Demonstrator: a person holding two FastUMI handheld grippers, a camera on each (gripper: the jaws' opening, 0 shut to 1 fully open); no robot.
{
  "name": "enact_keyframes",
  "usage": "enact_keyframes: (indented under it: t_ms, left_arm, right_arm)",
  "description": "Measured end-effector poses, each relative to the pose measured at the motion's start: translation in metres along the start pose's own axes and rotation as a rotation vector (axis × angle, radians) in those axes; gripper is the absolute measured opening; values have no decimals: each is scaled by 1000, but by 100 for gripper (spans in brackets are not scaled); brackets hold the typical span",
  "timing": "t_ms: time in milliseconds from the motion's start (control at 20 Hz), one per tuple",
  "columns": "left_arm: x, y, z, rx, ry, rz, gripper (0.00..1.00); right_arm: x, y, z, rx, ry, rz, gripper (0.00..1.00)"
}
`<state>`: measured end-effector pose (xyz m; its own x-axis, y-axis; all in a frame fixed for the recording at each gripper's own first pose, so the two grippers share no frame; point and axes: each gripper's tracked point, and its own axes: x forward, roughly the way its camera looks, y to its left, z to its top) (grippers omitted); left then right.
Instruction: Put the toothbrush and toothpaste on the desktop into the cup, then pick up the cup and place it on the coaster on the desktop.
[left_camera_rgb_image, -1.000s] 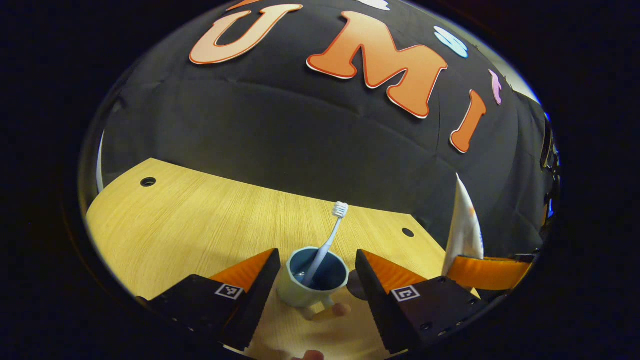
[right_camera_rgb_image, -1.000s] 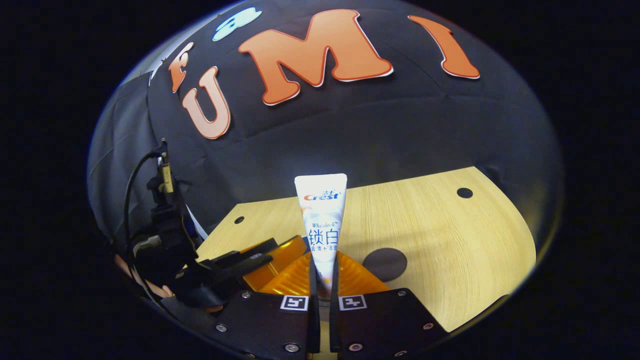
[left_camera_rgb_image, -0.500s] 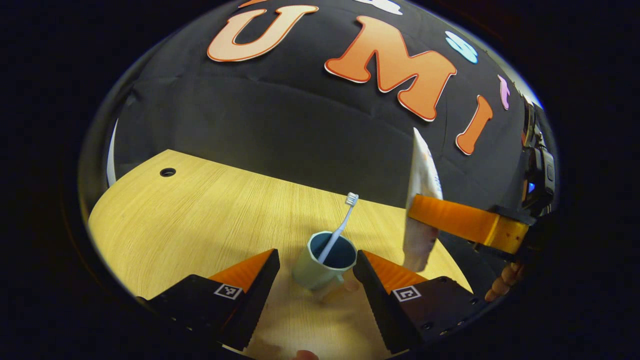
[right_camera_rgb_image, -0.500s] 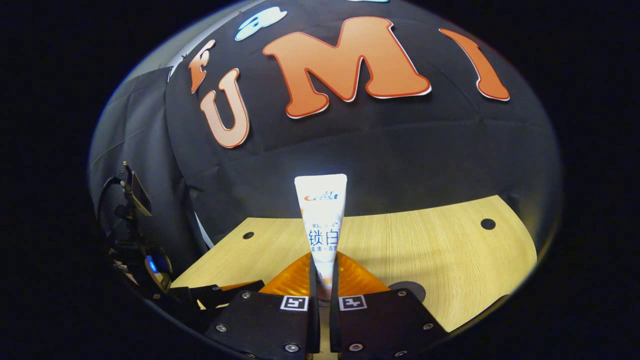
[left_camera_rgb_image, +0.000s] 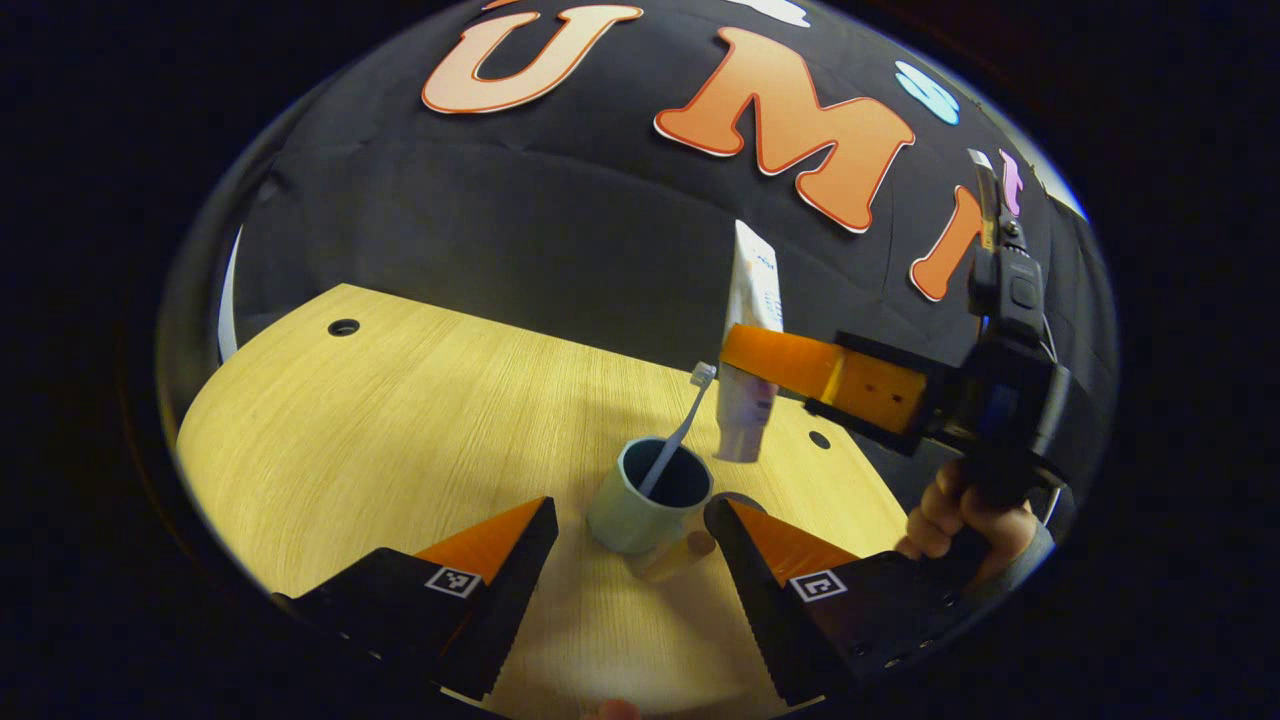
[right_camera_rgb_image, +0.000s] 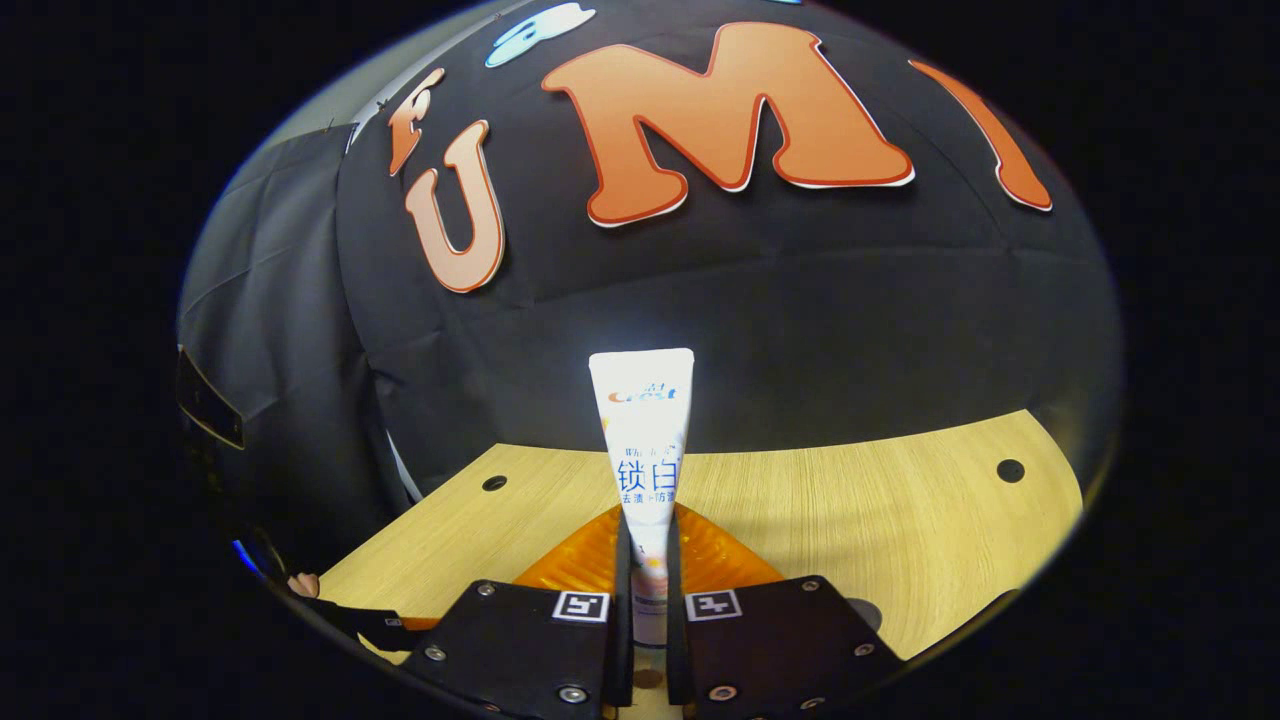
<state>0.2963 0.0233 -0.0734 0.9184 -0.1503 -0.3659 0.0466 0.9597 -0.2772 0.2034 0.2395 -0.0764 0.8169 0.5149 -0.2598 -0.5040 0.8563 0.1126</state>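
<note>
With the toothbrush (left_camera_rgb_image: 678, 430) in the cup (left_camera_rgb_image: 648, 497) near the worktop's (left_camera_rgb_image: 400, 430) front edge, the right tool (right_camera_rgb_image: 640, 590) clamps the upright toothpaste (left_camera_rgb_image: 750, 345) above it; lowering it in comes next, left tool (left_camera_rgb_image: 630, 560) wide.

**Staged recording booth, not a real home**

Black cloth wall (left_camera_rgb_image: 560, 250) drapes behind a bare wood-grain desktop (left_camera_rgb_image: 400, 420) with round cable holes (left_camera_rgb_image: 343, 327). Household props on it: cup (left_camera_rgb_image: 650, 495), toothbrush (left_camera_rgb_image: 680, 425). A hand (left_camera_rgb_image: 955, 525) holds a camera-carrying gripper rig (left_camera_rgb_image: 1000, 380).
</note>
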Motion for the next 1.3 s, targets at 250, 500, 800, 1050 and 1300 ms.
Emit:
enact_keyframes:
  t_ms: [250,500,800,1050,1300]
  left_arm:
    - [-1,4,-11,-10,31,-2,96]
    - [-5,9,-15,-41,39,12,96]
    - [4,22,-10,-53,42,33,96]
    - [-6,20,-15,-42,41,19,96]
    - [-2,13,-15,-31,46,-2,96]
  right_arm:
    - [19,4,-20,-44,18,14,18]
    - [28,5,-35,-70,47,16,27]
    - [18,9,-39,-94,52,13,29]
    - [9,10,-25,-76,21,5,28]
    - [-13,6,-11,-69,-3,-6,31]
